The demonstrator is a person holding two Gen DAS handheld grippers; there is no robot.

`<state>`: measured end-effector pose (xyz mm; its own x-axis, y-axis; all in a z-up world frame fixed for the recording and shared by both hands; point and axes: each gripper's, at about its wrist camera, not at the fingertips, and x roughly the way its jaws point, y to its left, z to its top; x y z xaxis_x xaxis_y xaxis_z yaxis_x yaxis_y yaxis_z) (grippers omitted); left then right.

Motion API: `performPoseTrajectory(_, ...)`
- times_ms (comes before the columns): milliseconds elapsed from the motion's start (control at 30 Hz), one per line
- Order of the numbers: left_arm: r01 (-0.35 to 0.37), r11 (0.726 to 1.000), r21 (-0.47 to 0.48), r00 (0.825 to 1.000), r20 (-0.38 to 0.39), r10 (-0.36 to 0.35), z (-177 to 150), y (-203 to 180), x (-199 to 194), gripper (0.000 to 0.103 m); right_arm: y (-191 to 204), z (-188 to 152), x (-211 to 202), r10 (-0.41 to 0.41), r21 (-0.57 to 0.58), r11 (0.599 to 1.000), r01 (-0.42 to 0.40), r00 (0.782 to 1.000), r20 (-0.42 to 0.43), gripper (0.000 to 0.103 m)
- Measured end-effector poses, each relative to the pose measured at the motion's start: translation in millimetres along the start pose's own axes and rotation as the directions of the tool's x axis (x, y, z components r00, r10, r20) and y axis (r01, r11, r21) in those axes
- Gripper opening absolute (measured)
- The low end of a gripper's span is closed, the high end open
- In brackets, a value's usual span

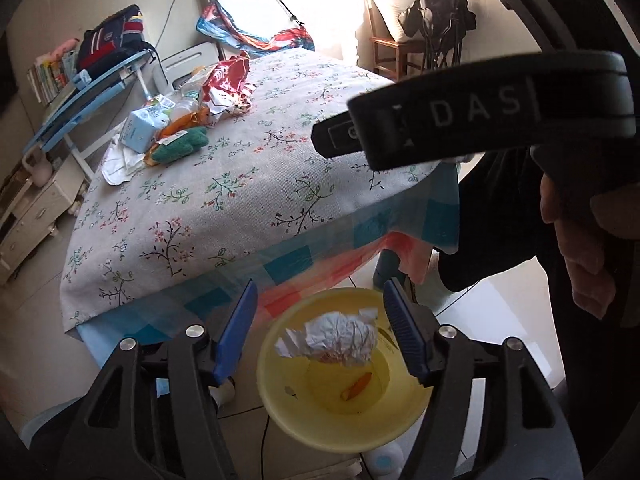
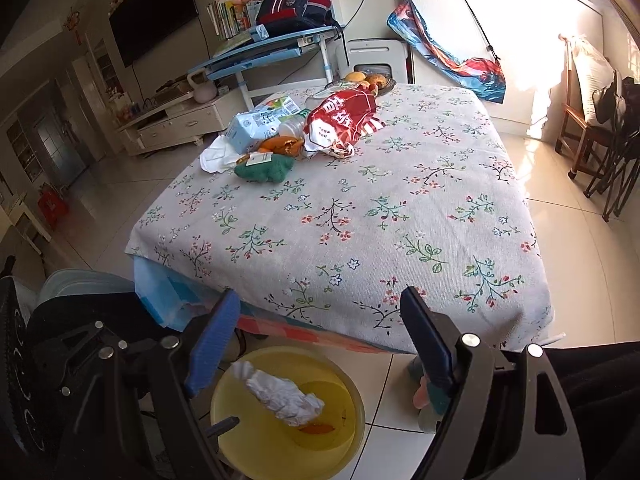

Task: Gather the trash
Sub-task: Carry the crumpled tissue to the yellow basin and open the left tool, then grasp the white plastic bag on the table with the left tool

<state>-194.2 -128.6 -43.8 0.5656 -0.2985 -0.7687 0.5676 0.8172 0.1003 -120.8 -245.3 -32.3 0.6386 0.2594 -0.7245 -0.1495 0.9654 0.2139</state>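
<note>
A yellow bin [image 1: 280,412] stands on the floor by the table's near edge. A crumpled white paper ball [image 1: 340,338] is in mid-air or resting just inside it, above an orange scrap [image 1: 357,387] on the bottom. My left gripper [image 1: 320,332] is open right above the bin, empty. My right gripper [image 2: 320,340] is open and empty above the bin [image 2: 240,448], where the paper [image 2: 286,398] also shows. A pile of trash lies at the table's far left: red bag [image 2: 344,120], milk carton [image 2: 256,124], green cloth [image 2: 264,170], white tissue [image 2: 214,156].
The table [image 2: 400,216] has a floral cloth. A blue desk [image 2: 260,54] with a backpack stands behind it, a TV cabinet [image 2: 172,124] to the left, a wooden chair [image 2: 584,128] to the right. A fruit bowl [image 2: 372,80] sits at the table's far edge.
</note>
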Motion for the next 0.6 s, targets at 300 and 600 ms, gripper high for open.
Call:
performPoseTrajectory(300, -0.207, 0.938, -0.279, 0.963, 0.113, 0.247, 11, 63, -23, 0.088, 1, 1, -1, 0.003, 0.012, 1.0, -0.003, 1.0, 0.009, 0.08)
performPoseTrajectory(600, -0.225, 0.836, -0.501, 0.933, 0.136, 0.333, 14, 116, -39, 0.092, 18, 5, 4, 0.027, -0.04, 0.999, -0.027, 1.0, 0.002, 0.08)
